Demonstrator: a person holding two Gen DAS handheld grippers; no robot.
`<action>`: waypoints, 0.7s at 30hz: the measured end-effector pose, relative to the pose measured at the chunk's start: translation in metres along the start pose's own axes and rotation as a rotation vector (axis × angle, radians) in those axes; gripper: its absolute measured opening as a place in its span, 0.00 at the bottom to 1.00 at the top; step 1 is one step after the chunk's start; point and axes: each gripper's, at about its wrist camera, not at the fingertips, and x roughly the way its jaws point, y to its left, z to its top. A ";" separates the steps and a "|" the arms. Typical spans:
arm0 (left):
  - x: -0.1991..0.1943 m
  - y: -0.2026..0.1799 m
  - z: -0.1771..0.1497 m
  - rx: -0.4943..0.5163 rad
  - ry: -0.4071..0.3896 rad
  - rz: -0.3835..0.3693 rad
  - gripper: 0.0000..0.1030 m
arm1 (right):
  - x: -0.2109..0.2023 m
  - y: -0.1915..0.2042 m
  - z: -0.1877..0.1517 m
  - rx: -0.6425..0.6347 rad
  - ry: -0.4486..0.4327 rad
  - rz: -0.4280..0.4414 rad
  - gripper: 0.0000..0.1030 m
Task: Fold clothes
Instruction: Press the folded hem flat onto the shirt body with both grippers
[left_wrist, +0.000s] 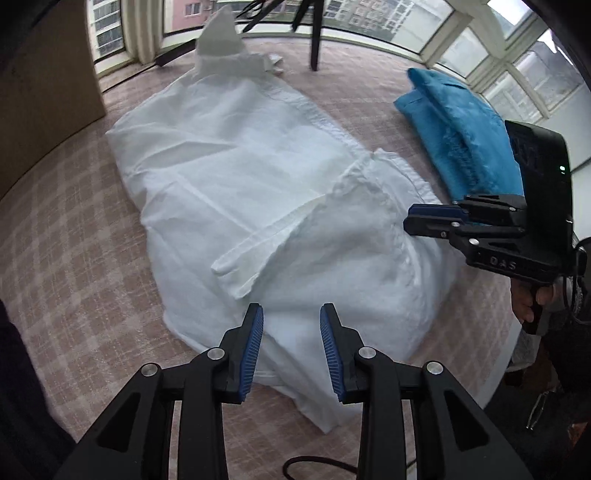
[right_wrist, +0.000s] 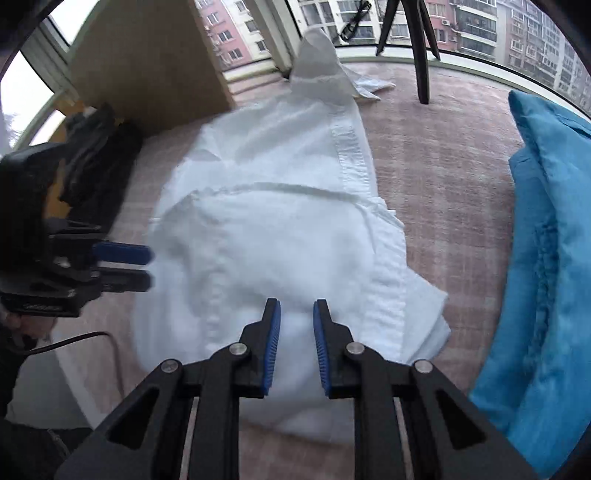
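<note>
A white shirt (left_wrist: 258, 177) lies spread on a pink checked cover (left_wrist: 74, 258), with a sleeve folded across its middle and its collar at the far end. My left gripper (left_wrist: 291, 308) hovers over the shirt's near end, jaws open, only cloth showing below the gap. My right gripper (left_wrist: 408, 218) comes in from the right beside the shirt's edge. In the right wrist view the right gripper (right_wrist: 297, 302) stands over the white shirt (right_wrist: 266, 229), open by a narrow gap with nothing pinched. The left gripper (right_wrist: 150, 268) sits at the shirt's left edge.
A folded blue garment (left_wrist: 461, 140) (right_wrist: 546, 258) lies to the right of the shirt. A dark tripod leg (left_wrist: 314, 44) stands on the far side by the windows. A wooden panel (right_wrist: 147, 66) and a black item (right_wrist: 96, 155) are at the left. A cable (right_wrist: 92, 336) trails near the cover's edge.
</note>
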 end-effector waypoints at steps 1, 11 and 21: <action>0.000 0.009 -0.001 -0.035 0.006 0.004 0.29 | 0.010 -0.004 0.006 0.018 0.024 -0.021 0.18; -0.031 -0.016 0.007 -0.006 -0.127 -0.075 0.30 | -0.014 0.038 0.021 -0.098 -0.030 0.063 0.18; 0.007 0.021 0.002 -0.125 -0.042 -0.020 0.15 | 0.027 0.047 0.029 -0.160 0.025 0.032 0.18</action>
